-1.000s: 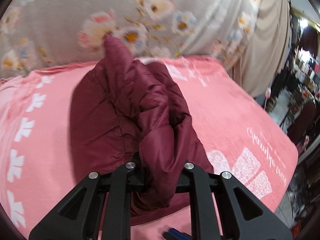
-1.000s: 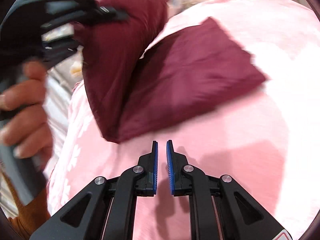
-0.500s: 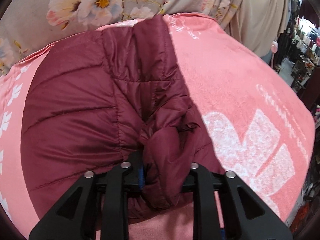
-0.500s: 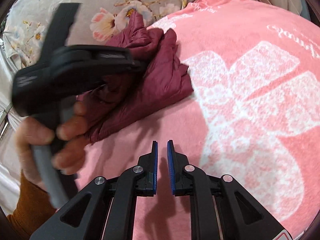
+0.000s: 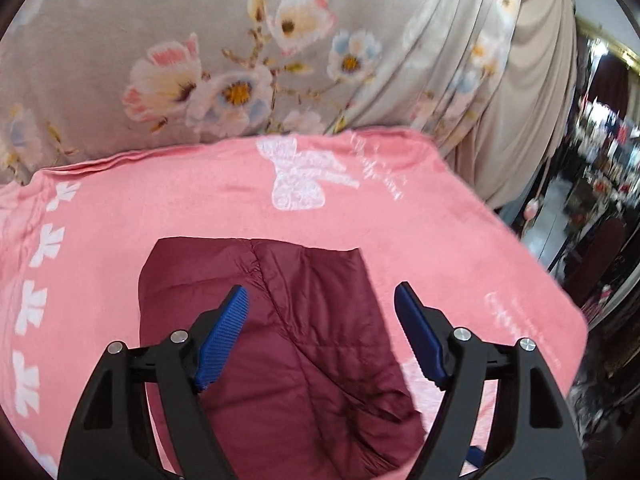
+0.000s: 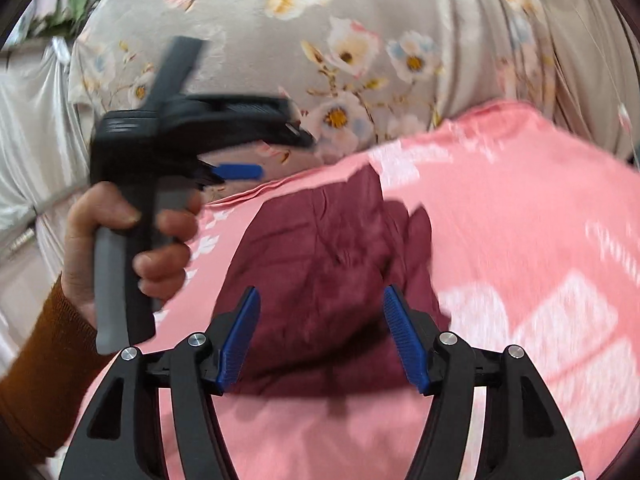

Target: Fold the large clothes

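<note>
A maroon quilted jacket point(image 5: 304, 340) lies folded into a compact block on the pink blanket point(image 5: 160, 216). My left gripper point(image 5: 320, 336) is open and empty, hovering above the jacket with its blue pads spread. In the right wrist view the jacket point(image 6: 328, 264) lies ahead. My right gripper point(image 6: 320, 336) is open and empty just before the jacket's near edge. The left gripper point(image 6: 240, 170), held by a hand, shows raised at the left.
The pink blanket point(image 6: 520, 240) with white prints covers the bed. A grey floral curtain point(image 5: 240, 60) hangs behind. The bed's right edge point(image 5: 560, 288) drops toward a dark shop aisle. The person's orange sleeve point(image 6: 36, 380) is at the lower left.
My left gripper let go of the jacket fold, opened and lifted back. The jacket now lies flat and folded. My right gripper went from shut to open and moved toward the jacket.
</note>
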`<control>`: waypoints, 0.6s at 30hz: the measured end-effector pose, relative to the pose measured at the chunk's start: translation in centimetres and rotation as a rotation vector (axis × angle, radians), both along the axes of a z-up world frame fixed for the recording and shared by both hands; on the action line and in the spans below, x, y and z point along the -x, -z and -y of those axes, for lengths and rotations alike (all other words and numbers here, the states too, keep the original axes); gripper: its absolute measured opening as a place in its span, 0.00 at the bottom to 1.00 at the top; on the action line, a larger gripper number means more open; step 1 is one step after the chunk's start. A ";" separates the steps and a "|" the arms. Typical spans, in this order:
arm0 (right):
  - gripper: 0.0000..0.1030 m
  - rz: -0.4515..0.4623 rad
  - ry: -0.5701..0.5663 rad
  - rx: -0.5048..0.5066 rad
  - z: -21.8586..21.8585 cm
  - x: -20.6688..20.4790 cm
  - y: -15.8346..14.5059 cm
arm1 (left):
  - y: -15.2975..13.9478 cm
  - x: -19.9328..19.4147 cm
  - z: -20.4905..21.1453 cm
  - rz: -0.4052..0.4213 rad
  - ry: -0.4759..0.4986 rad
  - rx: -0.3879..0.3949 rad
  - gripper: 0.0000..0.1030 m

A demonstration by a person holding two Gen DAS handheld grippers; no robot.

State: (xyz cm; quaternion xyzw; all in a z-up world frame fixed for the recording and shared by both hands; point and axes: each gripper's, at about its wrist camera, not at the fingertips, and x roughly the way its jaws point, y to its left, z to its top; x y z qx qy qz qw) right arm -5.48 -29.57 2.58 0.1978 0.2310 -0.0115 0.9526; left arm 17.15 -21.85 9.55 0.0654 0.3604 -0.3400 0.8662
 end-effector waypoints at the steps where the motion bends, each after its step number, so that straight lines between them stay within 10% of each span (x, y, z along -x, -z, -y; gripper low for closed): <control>1: 0.61 -0.005 -0.006 0.012 0.4 -1.8 0.1 | 0.4 -0.4 0.5 -0.010 0.008 -0.018 0.68; 4: 0.58 -0.076 -0.001 0.050 0.8 -5.1 1.7 | 2.3 -2.4 2.6 -0.033 0.020 -0.096 0.61; 8: 0.14 -0.125 -0.001 -0.072 2.7 -5.6 4.1 | 4.3 -3.4 4.3 -0.052 0.033 -0.161 0.57; 13: 0.06 -0.065 -0.001 -0.299 5.6 -3.2 5.7 | 6.8 -4.8 6.8 -0.105 0.066 -0.218 0.41; 18: 0.04 -0.061 0.067 -0.321 6.4 -1.6 6.5 | 9.2 -5.1 9.5 -0.098 0.074 -0.296 0.15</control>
